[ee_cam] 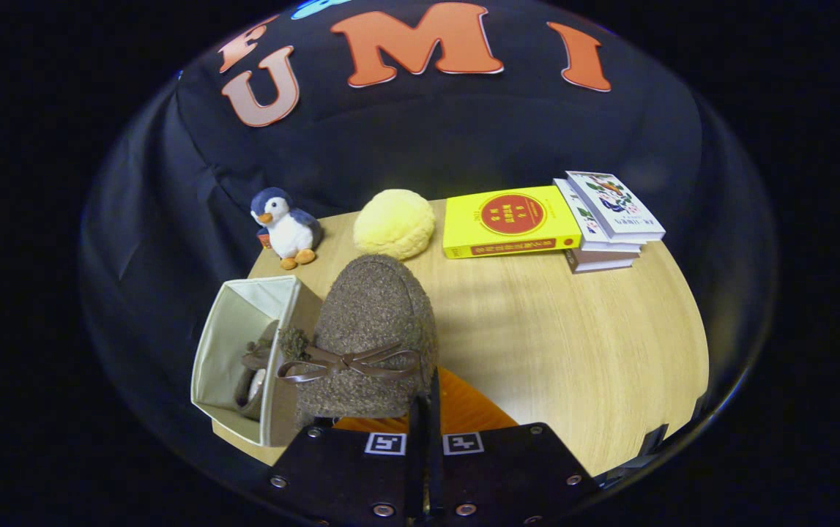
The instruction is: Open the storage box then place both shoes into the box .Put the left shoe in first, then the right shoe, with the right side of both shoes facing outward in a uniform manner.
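A fuzzy brown shoe (372, 333) with a darker ribbon bow (350, 364) across its top is hanging just ahead of the gripper (425, 399), its toe pointing away toward the far side of the table. The gripper's two fingers are drawn almost together, appearing to be pinching the shoe's rear edge at the collar, with barely a slit showing between them.

Just beside the held shoe, on its left, the storage box (240, 351) is sitting open at the near corner of the table, a pale fabric cube showing its cream lining. A second brown shoe (255, 373) is already lying inside it, pressed against the box's lower wall, a bow of its own visible. The held shoe's left flank is overlapping the box's near rim; whether the two are touching cannot be told.

Beneath the shoe an orange patch (463, 410) is showing on the light wooden table (573, 344). Beyond the toe a fluffy yellow ball (394, 223) is resting near the table's far edge, and to its left a plush penguin (284, 227) is standing at the corner. To the right of the ball a yellow book (511, 219) is lying flat, touching a small stack of books (610, 216) with illustrated covers.
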`<state>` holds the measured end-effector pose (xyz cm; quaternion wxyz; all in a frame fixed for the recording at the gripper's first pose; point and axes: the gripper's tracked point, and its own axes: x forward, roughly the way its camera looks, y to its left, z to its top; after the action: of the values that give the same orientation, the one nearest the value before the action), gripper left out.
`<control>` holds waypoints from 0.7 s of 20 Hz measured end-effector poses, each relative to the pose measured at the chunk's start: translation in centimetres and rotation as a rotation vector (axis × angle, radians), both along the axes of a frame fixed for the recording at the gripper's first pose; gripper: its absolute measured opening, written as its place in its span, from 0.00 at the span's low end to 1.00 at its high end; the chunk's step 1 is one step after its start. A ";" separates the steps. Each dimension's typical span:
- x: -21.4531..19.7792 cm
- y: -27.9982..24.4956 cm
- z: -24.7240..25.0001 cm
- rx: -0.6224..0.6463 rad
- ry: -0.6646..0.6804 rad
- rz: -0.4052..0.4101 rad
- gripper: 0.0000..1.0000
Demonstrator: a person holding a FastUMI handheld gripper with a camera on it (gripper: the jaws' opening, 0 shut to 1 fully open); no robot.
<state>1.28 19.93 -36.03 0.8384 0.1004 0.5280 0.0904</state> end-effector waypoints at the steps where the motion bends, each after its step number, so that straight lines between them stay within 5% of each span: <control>1: 0.2 1.4 0.4 -0.002 0.000 0.010 0.04; 14: 1.3 15.0 1.9 -0.004 0.008 0.111 0.04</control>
<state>2.54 34.89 -34.16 0.8302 0.0694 0.5364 0.1353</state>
